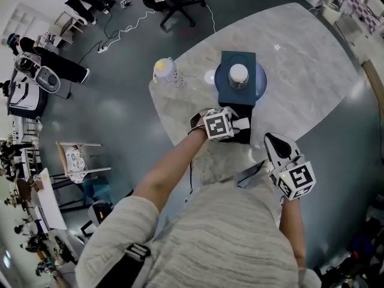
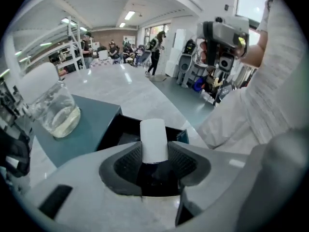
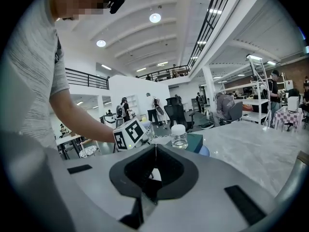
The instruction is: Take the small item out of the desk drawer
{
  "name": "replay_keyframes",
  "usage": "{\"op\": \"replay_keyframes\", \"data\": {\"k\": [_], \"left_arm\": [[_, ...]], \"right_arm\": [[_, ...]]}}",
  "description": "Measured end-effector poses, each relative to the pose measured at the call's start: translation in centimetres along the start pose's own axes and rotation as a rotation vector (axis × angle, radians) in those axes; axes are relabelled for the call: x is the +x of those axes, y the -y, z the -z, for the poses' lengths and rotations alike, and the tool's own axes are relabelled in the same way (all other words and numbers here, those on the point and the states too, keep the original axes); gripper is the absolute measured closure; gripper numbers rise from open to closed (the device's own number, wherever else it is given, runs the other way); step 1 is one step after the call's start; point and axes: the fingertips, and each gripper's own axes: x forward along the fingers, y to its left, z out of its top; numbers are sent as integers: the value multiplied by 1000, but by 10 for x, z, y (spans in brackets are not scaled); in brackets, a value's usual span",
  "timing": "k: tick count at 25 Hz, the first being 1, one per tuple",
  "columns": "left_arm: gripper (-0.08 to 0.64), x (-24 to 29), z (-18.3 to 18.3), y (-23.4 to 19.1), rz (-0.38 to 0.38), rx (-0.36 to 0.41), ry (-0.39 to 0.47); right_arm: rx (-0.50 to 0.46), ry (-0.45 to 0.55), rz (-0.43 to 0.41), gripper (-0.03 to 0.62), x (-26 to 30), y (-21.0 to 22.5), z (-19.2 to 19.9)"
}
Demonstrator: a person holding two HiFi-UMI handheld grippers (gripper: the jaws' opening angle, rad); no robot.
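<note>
Marble table [image 1: 300, 59] — left gripper [image 2: 154, 151] clamped on small white item [image 2: 153, 137], pads pinching its sides, above open drawer [image 2: 123, 129]; right gripper [image 3: 155, 153] jaws together, empty.

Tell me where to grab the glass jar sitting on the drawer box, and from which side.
Probably the glass body just below the white lid, jaws level, coming from the person's right: the jar stands upright, and the left gripper, shut on the small white item, crowds the side with the open drawer.
</note>
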Motion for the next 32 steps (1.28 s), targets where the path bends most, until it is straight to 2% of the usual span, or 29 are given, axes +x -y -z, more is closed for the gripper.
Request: {"op": "replay_keyframes", "data": {"k": [7, 11, 15, 23, 32], "left_arm": [[382, -59, -34, -10, -183, -170, 376], [382, -99, -53, -6, -256, -203, 579], [382, -136, -73, 4, -315, -205, 742], [382, -202, -100, 34, -388, -190, 968], [383, -266, -114, 63, -452, -127, 1100]], "right_arm": [[-36, 2, -22, 581, 7, -13, -8], [-56, 8, -34, 581, 10, -19, -16], [-70, 24, -44, 581, 15, -23, -25], [-90, 75, -70, 581, 19, -35, -43], [-116, 154, -88, 581, 18, -49, -75]]}}
